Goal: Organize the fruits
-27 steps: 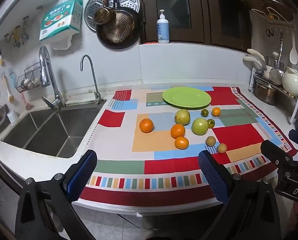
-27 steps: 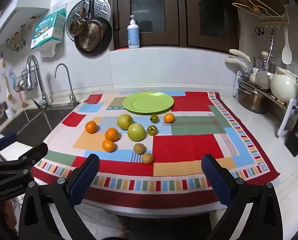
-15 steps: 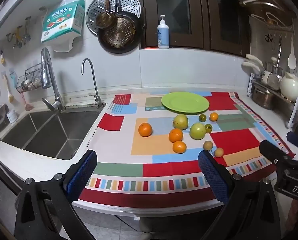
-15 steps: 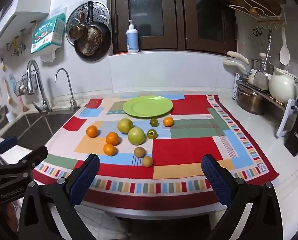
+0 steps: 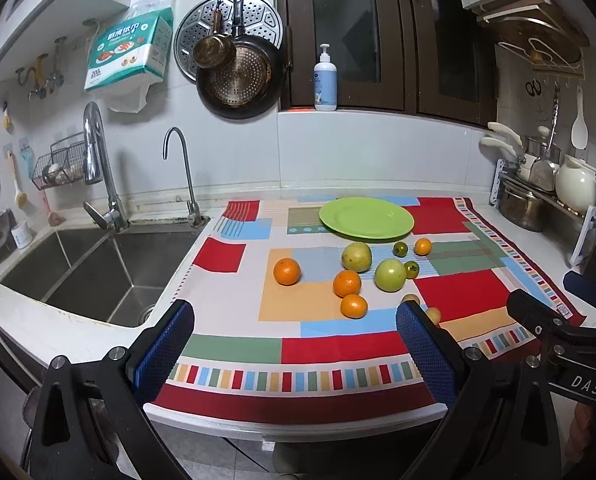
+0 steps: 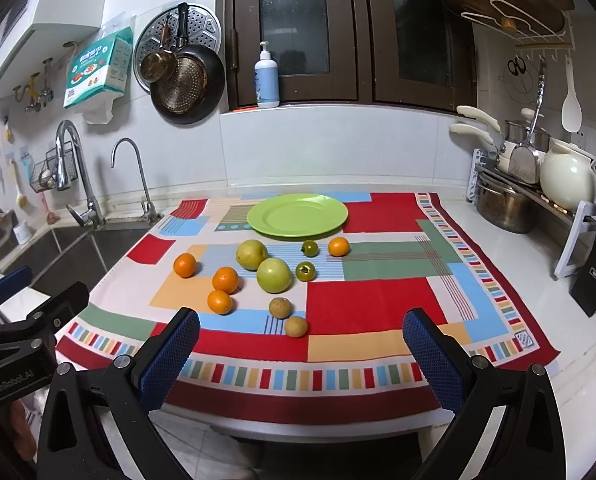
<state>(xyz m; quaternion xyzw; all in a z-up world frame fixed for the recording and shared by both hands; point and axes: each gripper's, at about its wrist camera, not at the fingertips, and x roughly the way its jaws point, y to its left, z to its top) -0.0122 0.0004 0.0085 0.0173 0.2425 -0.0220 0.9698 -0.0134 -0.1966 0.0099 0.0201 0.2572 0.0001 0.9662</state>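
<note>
Green plate (image 6: 297, 215) lies bare behind the fruit, which looms nearer than before. Your left gripper (image 5: 296, 350) and right gripper (image 6: 301, 354) stay spread wide, holding nothing.

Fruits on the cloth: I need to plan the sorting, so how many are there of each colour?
Orange fruits: 4
Large yellow-green fruits: 2
Small dark green fruits: 2
Small brownish fruits: 2
Total: 10, all on the cloth, none on the green plate.
</note>
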